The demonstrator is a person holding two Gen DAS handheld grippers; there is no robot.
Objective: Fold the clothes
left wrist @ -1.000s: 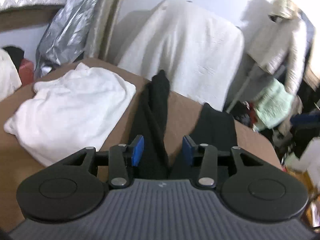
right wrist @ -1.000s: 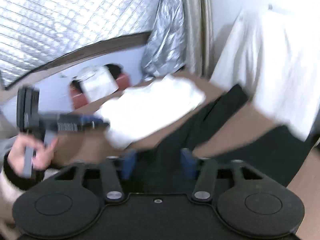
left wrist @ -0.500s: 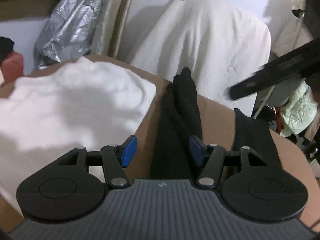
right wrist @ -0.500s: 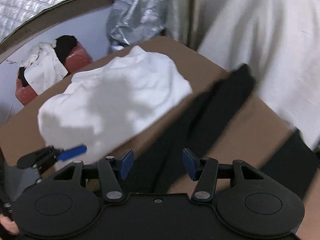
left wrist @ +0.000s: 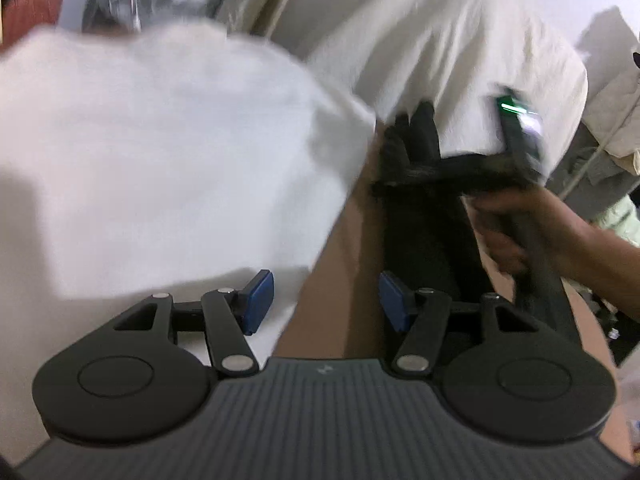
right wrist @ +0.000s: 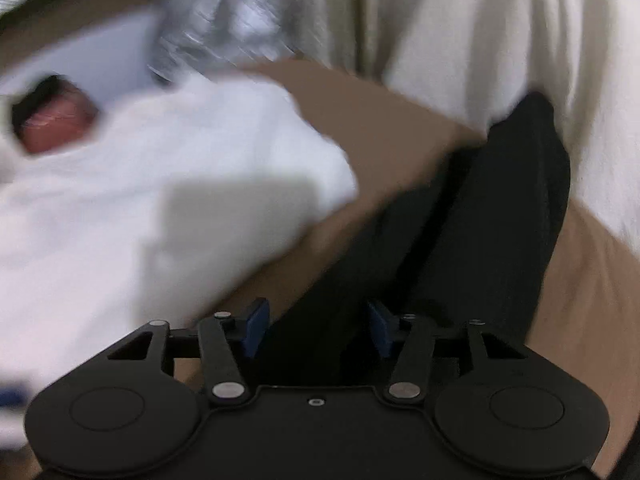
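Both grippers coming in on the black garment, which lies stretched along the brown tabletop just beside the white pile. Left gripper: fingers spread, nothing between them, only bare tabletop and the pile's edge below. Right gripper: jaws opening, dark cloth under the gap, but pads don't look to be pressing on it. In the left view the right hand sits over the far part of the garment. My read: this is the grab before a fold. To do it well, left should shift right off the white pile so it doesn't pinch that too; take an edge or corner, not a mid-panel bunch. Get both fingers around one layer set, close fully before lifting, lift both ends evenly so the cloth doesn't twist. Frames are motion-blurred, so exact contact is unclear.
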